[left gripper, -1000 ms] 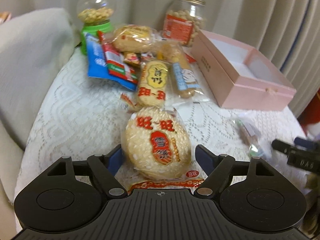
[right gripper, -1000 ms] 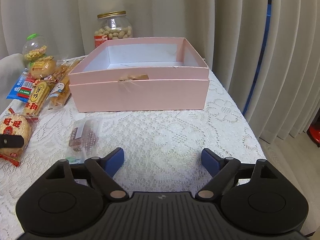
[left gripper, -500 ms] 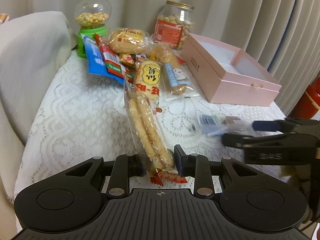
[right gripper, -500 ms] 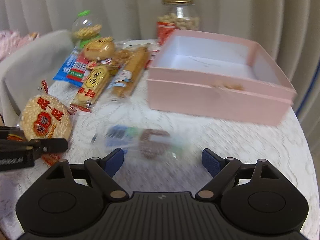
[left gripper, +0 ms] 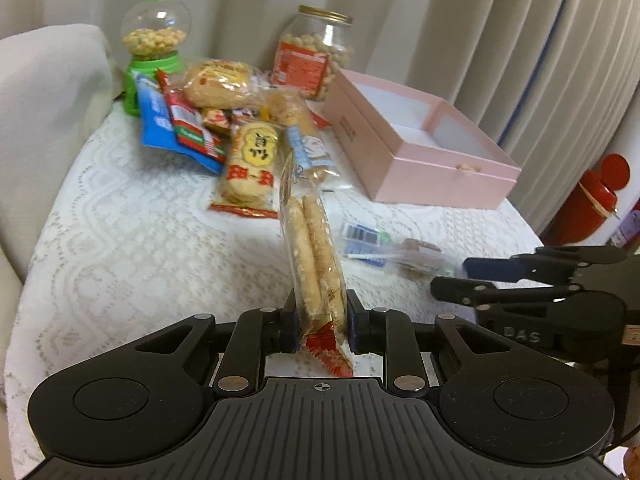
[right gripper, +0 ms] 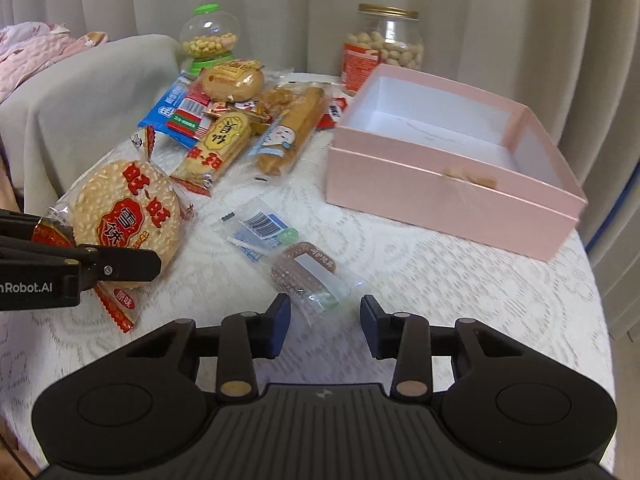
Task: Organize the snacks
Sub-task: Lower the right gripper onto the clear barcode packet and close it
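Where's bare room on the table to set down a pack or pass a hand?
Free: inside the box, empty; cloth left of the yellow cracker pack; cloth between box and near edge. Crowded: the pile between dispenser and jar, and mid-table around the clear packet.

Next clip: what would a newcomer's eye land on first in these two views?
First, the round rice cracker pack clamped on edge in the left gripper, raised over the lace tablecloth. Next, the empty pink box at the table's right, then the right gripper, jaws just closing around the clear chocolate packet without pressing it.
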`<action>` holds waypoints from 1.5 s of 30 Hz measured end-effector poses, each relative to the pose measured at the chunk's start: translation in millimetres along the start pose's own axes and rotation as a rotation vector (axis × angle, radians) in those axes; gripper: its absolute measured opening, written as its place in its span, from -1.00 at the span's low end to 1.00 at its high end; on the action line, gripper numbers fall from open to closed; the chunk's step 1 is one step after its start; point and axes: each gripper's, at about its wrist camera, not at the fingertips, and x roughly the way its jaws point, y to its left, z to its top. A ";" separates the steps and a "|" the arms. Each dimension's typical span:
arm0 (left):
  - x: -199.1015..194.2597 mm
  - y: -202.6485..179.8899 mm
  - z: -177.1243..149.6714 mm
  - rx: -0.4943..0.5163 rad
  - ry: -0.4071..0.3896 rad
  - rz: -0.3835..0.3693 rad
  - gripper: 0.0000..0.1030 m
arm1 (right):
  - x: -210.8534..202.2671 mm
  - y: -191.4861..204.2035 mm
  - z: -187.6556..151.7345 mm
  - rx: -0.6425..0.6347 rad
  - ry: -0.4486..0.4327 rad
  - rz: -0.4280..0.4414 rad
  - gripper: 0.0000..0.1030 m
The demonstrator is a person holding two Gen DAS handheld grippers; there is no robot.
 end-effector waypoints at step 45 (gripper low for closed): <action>9.8 4.9 -11.1 -0.072 -0.037 -0.033 -0.52 | 0.9 -22.1 -11.0 0.023 -0.083 0.012 0.08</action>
